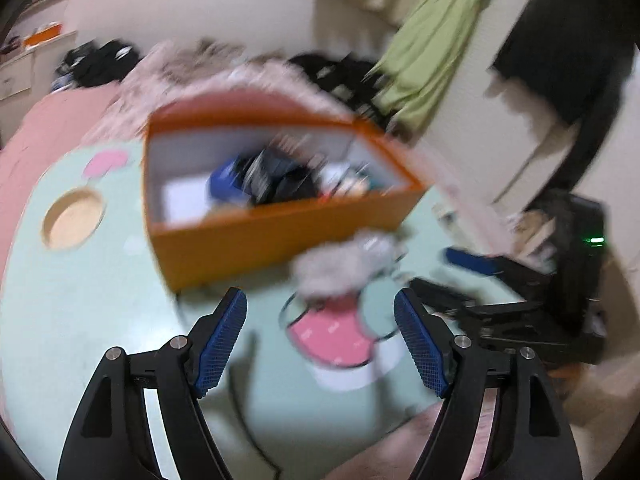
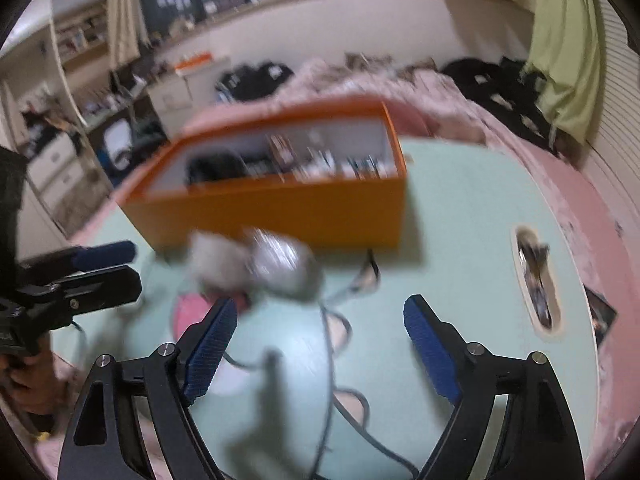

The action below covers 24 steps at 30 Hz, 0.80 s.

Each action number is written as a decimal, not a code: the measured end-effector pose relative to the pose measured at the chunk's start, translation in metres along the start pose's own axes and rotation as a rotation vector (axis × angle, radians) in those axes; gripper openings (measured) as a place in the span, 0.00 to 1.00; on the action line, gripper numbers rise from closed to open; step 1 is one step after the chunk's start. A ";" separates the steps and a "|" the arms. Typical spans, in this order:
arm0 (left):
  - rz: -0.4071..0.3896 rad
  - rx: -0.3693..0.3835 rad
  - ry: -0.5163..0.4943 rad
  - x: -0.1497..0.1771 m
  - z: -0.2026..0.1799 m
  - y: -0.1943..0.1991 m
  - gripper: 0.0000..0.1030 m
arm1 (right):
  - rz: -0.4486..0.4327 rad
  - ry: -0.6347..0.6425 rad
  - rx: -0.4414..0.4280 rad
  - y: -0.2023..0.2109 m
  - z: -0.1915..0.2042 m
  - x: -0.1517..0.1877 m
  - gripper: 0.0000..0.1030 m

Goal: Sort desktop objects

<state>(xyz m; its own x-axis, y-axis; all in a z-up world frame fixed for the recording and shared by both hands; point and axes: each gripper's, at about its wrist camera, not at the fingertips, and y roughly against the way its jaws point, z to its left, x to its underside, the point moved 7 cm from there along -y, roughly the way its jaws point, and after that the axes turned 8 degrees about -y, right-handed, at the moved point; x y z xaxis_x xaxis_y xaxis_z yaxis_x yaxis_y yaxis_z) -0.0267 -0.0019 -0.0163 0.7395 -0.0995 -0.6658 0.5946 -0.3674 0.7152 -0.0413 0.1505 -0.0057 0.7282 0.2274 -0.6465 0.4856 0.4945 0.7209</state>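
Left wrist view was blurred throughout: the left gripper (image 1: 320,344) was seen with its blue-padded jaws standing wide apart and nothing between them, poised above a pale green table (image 1: 80,320). Just beyond the fingertips a grey-white lump (image 1: 344,260), too smeared to be identified, was seen lying against the near wall of an orange box (image 1: 256,244); a pink patch (image 1: 332,336) of the table's print lay under it. The box was seen to be open-topped and part-filled with dark and blue items that could not be told apart. A round hollow (image 1: 74,218) was set in the table to the left, and the right gripper (image 1: 480,280) was visible at the right. In the right wrist view, the right gripper (image 2: 320,340) was likewise shown spread open and empty over a thin cable (image 2: 332,360) on the table, with the grey lump (image 2: 276,264) ahead, in front of the orange box (image 2: 280,216). The left gripper (image 2: 92,268) was seen at the left edge, held by a hand (image 2: 28,388).
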 end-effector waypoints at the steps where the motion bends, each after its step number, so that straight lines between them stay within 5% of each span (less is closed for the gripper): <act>1: 0.046 -0.053 -0.001 0.006 0.003 -0.008 0.74 | 0.017 0.002 0.041 -0.005 -0.004 0.005 0.83; 4: 0.115 -0.106 0.005 0.016 0.007 -0.024 0.75 | 0.052 -0.015 0.083 -0.014 -0.011 0.013 0.85; 7: 0.116 -0.153 -0.041 0.019 0.002 -0.027 0.81 | 0.065 -0.003 0.172 -0.021 -0.018 0.017 1.00; 10: 0.164 -0.227 -0.123 0.022 -0.005 -0.039 0.99 | 0.062 -0.007 0.171 -0.023 -0.020 0.017 1.00; 24: 0.175 -0.233 -0.150 0.023 -0.008 -0.043 1.00 | 0.058 -0.013 0.173 -0.022 -0.022 0.015 1.00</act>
<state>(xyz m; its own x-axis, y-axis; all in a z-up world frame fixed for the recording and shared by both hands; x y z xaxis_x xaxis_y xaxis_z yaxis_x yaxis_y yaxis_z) -0.0326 0.0188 -0.0606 0.7923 -0.2834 -0.5403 0.5319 -0.1127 0.8393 -0.0514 0.1613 -0.0362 0.7631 0.2401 -0.6001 0.5177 0.3289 0.7898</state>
